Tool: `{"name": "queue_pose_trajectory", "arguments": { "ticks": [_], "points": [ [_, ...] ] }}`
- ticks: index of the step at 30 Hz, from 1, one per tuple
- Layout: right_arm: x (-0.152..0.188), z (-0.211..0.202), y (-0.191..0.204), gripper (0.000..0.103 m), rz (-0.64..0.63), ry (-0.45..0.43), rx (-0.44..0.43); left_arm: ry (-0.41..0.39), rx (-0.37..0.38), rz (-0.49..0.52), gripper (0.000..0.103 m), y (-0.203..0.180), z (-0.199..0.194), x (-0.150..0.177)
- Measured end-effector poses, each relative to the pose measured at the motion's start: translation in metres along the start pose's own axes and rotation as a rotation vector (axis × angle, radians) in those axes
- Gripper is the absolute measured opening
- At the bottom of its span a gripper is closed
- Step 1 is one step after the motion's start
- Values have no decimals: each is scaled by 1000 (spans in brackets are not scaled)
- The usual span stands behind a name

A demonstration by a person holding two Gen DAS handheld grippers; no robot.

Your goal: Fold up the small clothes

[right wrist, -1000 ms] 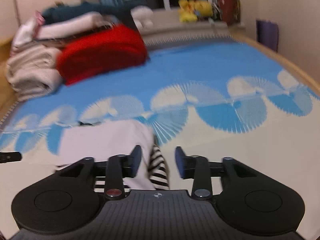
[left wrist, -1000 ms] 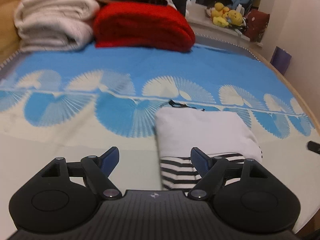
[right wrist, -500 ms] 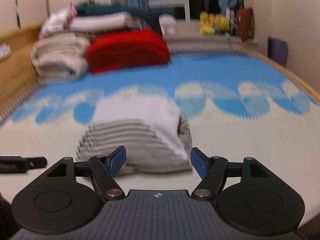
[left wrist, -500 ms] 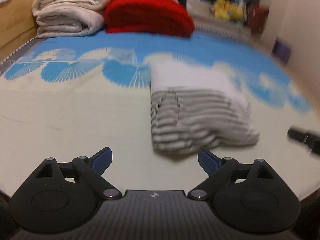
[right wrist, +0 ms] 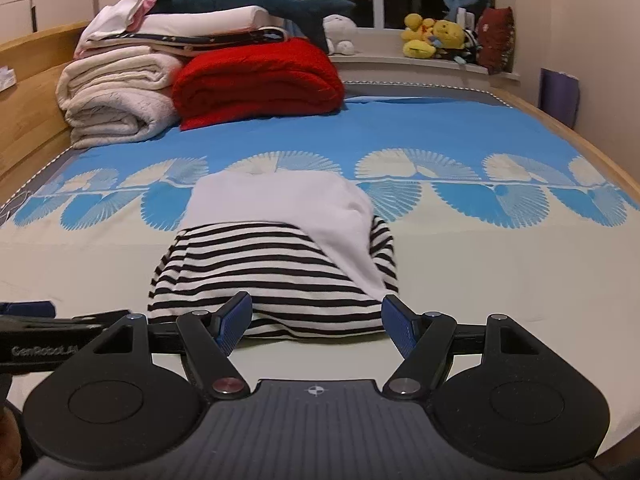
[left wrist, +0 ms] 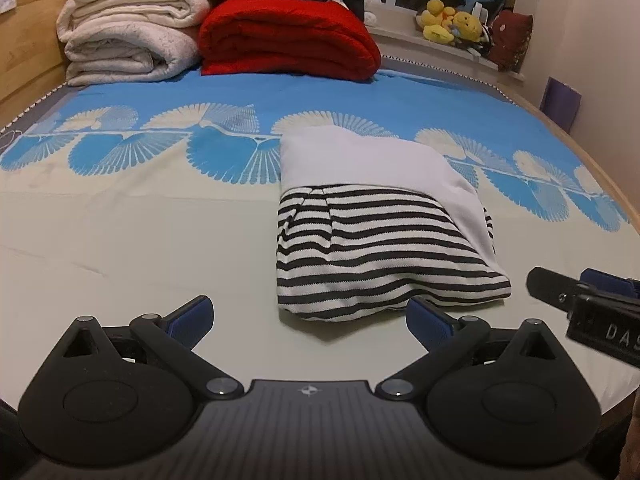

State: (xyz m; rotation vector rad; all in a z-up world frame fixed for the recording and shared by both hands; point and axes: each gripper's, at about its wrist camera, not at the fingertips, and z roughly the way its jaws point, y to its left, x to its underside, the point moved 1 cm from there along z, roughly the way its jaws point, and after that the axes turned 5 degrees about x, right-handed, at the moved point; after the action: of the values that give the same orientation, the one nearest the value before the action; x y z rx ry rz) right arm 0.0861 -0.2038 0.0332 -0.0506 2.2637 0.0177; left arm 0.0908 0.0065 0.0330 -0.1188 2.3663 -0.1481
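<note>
On the bed sheet (left wrist: pixel 120 220), which is blue with white fan shapes at the far part and cream at the near part, lies the folded garment (left wrist: pixel 372 240). It is a striped black-and-white piece with a plain white layer folded over its far half and its right side.

The left gripper (left wrist: pixel 308 314) hovers near the garment's front edge. Its jaws are opening and stand very wide, with nothing pressed between them. The near left corner of the garment lies just ahead, at about one o'clock from this gripper, and the right blue pad (left wrist: pixel 426 320) is just beside the hem, whether touching I cannot tell.

The right gripper (right wrist: pixel 316 322) also stands apart, and no cloth is clamped. The garment (right wrist: pixel 276 268) is at twelve o'clock from it, the striped front edge lying between the two blue pads but not gripped.

At the far end of the bed, at eleven o'clock, a red blanket (left wrist: pixel 288 40) rests beside a stack of cream blankets (left wrist: pixel 128 44). Yellow plush toys (right wrist: pixel 432 36) sit on the windowsill at one o'clock.
</note>
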Motion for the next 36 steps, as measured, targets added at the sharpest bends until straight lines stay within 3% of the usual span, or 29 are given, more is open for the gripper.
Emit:
{"name": "queue_pose_trajectory", "arguments": {
  "ticks": [36],
  "points": [
    [3, 13, 20, 73, -69, 8, -3, 23, 3, 2, 102, 0, 10, 4]
  ]
}}
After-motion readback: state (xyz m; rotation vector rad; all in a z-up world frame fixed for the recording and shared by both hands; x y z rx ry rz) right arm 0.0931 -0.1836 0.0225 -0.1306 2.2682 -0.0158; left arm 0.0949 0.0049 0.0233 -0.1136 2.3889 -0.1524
